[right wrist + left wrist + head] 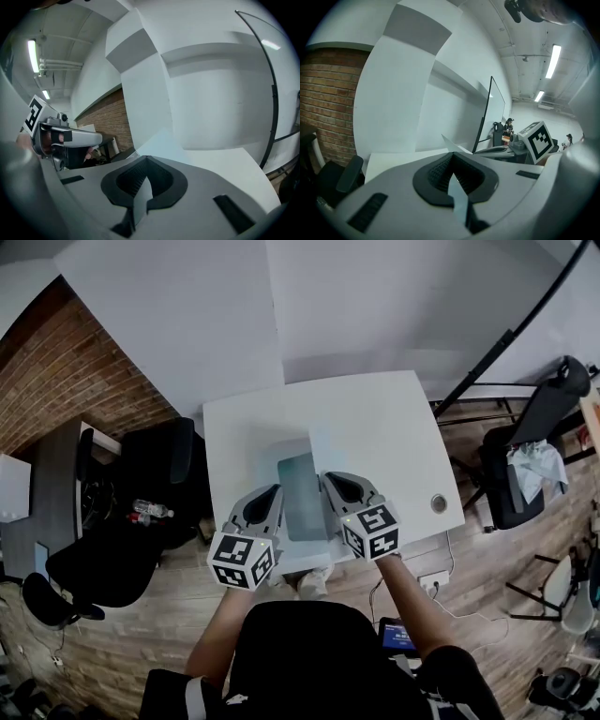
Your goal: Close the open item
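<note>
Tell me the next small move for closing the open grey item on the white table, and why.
Probably slide the right gripper forward to the raised pale flap and begin tipping it down over the darker grey base. Both it and the left gripper flank that base with jaws together, holding nothing, while the flap stands open.

I am looking down on a white table (375, 418). A flat grey-green thing (302, 498) lies near its front edge, and a paler panel (330, 442) meets it at the far side; I cannot tell what it is. A small round metal disc (439, 503) sits near the table's right front corner.
</note>
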A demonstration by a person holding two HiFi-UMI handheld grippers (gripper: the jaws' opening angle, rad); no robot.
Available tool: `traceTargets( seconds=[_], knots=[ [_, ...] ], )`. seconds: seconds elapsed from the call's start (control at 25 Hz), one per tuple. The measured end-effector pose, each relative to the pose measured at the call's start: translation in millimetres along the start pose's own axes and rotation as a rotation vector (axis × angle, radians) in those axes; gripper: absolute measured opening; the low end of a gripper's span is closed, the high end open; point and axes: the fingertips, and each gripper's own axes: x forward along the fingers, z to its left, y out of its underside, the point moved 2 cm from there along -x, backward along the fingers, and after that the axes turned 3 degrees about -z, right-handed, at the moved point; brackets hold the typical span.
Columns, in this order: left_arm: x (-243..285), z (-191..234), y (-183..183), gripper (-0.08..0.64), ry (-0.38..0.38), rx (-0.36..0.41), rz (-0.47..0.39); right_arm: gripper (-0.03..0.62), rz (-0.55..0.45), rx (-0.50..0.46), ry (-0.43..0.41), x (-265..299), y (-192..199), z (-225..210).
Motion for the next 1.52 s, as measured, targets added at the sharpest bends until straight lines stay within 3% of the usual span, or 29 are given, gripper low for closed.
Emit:
traceTargets(
  seconds=[0.96,1.52],
  knots=[
    [-41.7,59.6,50.8,0.009,-0.093,-0.083,0.091,0.037,0.142,-0.036,-0.105,58.0,43.2,57.7],
    [-41.7,73.0,75.0,0.009,-0.139,-0.128,0.122,0.037,0.192,-0.048,-0.164,82.6,60.6,67.8]
  ],
)
